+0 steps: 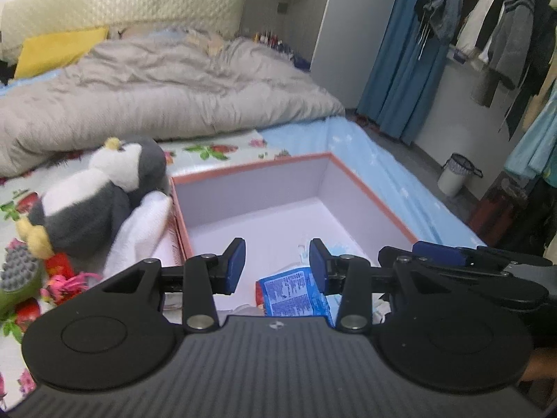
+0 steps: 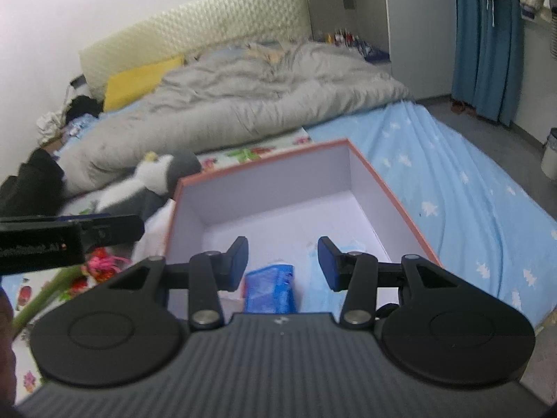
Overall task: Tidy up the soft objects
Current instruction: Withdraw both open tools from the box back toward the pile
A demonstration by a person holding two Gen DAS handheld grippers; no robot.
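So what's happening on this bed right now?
A person with two handheld grippers is sorting soft items into an open box on the bed. Both the left gripper and the right gripper hang above the box, open and holding nothing. A blue packet and a face mask already lie inside. A plush penguin and a white cloth sit outside, against the box's left wall.

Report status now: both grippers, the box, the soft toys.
Left gripper and right gripper open, empty, above box. Blue packet inside. Penguin plush outside, beside box. Nothing blocking.
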